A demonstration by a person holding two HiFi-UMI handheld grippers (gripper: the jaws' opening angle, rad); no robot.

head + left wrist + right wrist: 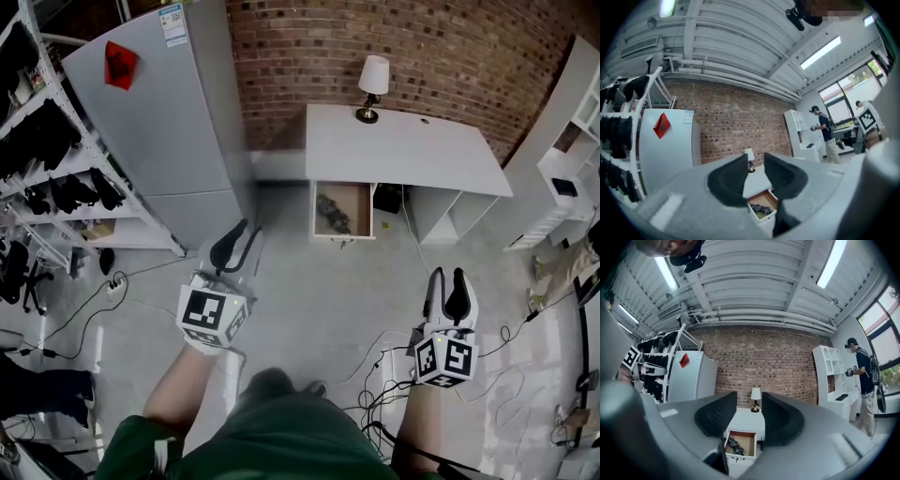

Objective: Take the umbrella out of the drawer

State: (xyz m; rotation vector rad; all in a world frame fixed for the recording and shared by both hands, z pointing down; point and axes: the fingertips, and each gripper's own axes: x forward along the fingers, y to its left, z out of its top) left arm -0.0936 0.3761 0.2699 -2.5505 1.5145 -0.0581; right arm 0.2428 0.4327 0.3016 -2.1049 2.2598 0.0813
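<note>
A white desk (403, 150) stands against the brick wall, and its wooden drawer (361, 202) is pulled open below it. A dark folded umbrella (333, 214) lies inside the drawer, toward its left side. Both grippers are held level well short of the desk, over the grey floor. My left gripper (236, 246) is open with nothing between its pads. My right gripper (447, 281) is also open and empty. Between the left gripper's (756, 176) pads, the left gripper view shows the drawer (769, 197) and umbrella (761, 209). Through the right gripper's (750, 416) gap, the right gripper view shows the drawer (747, 442) and umbrella (734, 446).
A lamp (372, 84) stands on the desk's back edge. A tall grey cabinet (159, 122) and a rack of dark items (47, 159) are at the left. White shelving (572, 159) is at the right. Cables (384, 375) lie on the floor. A person (862, 380) stands far right.
</note>
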